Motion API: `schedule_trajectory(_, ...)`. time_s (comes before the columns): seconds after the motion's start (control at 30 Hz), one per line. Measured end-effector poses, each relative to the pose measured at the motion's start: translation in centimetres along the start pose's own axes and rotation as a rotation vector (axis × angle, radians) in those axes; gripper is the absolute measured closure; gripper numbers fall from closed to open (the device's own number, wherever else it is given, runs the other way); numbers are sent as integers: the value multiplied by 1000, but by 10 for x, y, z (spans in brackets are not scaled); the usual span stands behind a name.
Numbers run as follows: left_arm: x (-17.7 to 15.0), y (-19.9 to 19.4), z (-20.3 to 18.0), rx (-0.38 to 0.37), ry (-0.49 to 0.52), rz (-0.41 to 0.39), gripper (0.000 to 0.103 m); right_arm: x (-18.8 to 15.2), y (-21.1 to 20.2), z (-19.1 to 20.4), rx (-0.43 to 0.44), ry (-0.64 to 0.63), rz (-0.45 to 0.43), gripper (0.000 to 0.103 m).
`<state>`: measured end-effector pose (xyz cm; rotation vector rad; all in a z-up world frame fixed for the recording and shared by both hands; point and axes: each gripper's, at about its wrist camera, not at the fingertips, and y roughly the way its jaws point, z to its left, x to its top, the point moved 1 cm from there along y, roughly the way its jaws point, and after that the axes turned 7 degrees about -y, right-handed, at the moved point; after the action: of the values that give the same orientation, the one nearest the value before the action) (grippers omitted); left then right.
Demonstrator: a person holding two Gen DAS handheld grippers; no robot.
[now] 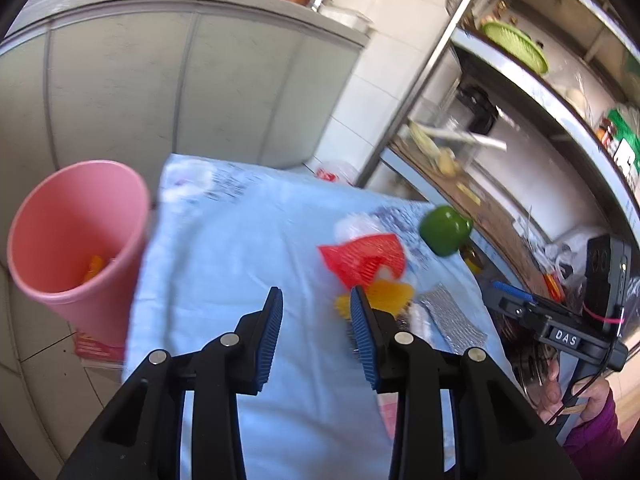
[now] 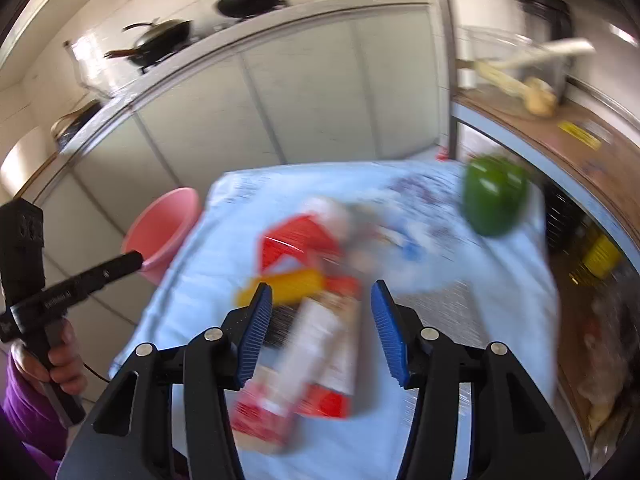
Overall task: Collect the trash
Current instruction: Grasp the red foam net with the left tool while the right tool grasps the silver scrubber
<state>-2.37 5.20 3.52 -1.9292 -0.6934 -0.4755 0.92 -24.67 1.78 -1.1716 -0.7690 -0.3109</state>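
Trash lies on a table under a light blue cloth [image 1: 248, 264]: a red net [image 1: 364, 260], an orange-yellow piece [image 1: 394, 296], a silver foil scrap [image 1: 452, 320] and clear plastic [image 1: 356, 226]. A pink bin [image 1: 76, 236] stands off the table's left edge with something orange inside. My left gripper [image 1: 318, 300] hovers open over bare cloth, just left of the pile. My right gripper [image 2: 320, 300] is open above a blurred red and white carton [image 2: 304, 360] lying on the cloth, its pads apart from it. The red net [image 2: 296, 240] and pink bin [image 2: 164, 232] lie beyond.
A green bell pepper [image 1: 446, 230] sits near the table's right edge. A metal shelf rack [image 1: 520, 92] with a green basket and kitchen clutter stands on the right. Grey cabinets [image 1: 180, 88] run behind the table. A hand in a purple sleeve [image 1: 592, 408] holds the other gripper.
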Motion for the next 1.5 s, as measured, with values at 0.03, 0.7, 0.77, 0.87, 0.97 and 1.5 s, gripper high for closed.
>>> schedule_trajectory(0.03,1,8,-6,-11,7,18,69,-6,-3,-10,-11,14,0,51)
schedule_trajectory(0.7,14,135,-55,112,130,169,73,-43,21,-89,-54,101,103,50)
schedule_trajectory(0.77,13,135,-55,99,141,158,80,-45,30,-89,-72,86,123,50)
schedule_trajectory(0.87,12,129,-58,82,158,133,91,-51,41,-92,-83,89,151,50)
schedule_trajectory(0.97,15,117,-61,75,163,91,96,-54,45,-95,-89,92,158,50)
schedule_trajectory(1.5,12,50,-52,34,115,-12,96,-68,28,-81,-96,98,75,89)
